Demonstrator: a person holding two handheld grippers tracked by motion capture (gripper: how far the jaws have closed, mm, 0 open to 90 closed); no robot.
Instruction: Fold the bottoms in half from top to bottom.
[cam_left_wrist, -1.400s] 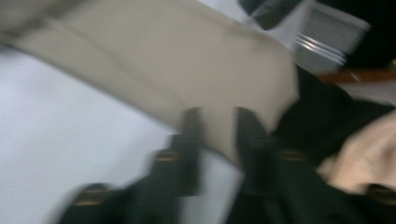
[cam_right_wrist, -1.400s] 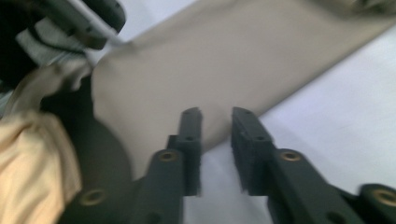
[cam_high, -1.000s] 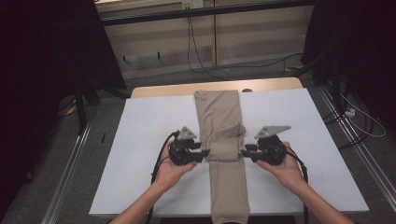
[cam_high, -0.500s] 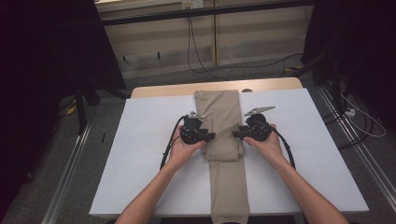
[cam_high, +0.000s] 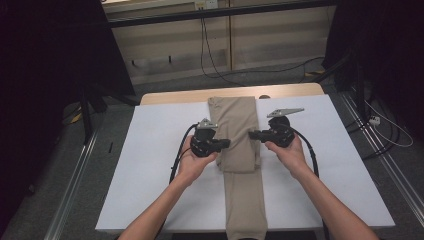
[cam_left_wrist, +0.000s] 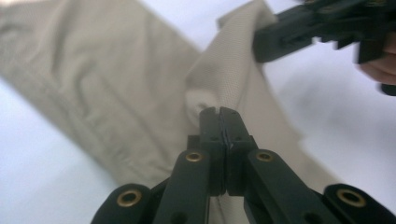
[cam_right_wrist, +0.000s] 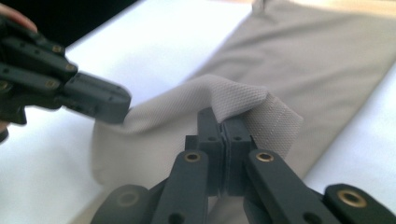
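Both jaws pinching trousers edges: left gripper, right gripper. Long axis runs near-far; we carry the fold farward.

both forearms are showing bare, no sleeves. left gripper and right gripper are showing black bodies with brass-coloured rivets behind the jaws. a grey three-cornered plate is sitting atop each; a black cable is trailing behind each.

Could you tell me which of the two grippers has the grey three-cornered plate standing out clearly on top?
The right gripper: a flat grey plate juts above it, pointing right. The left gripper carries a smaller grey piece. Both clamp the beige trousers.
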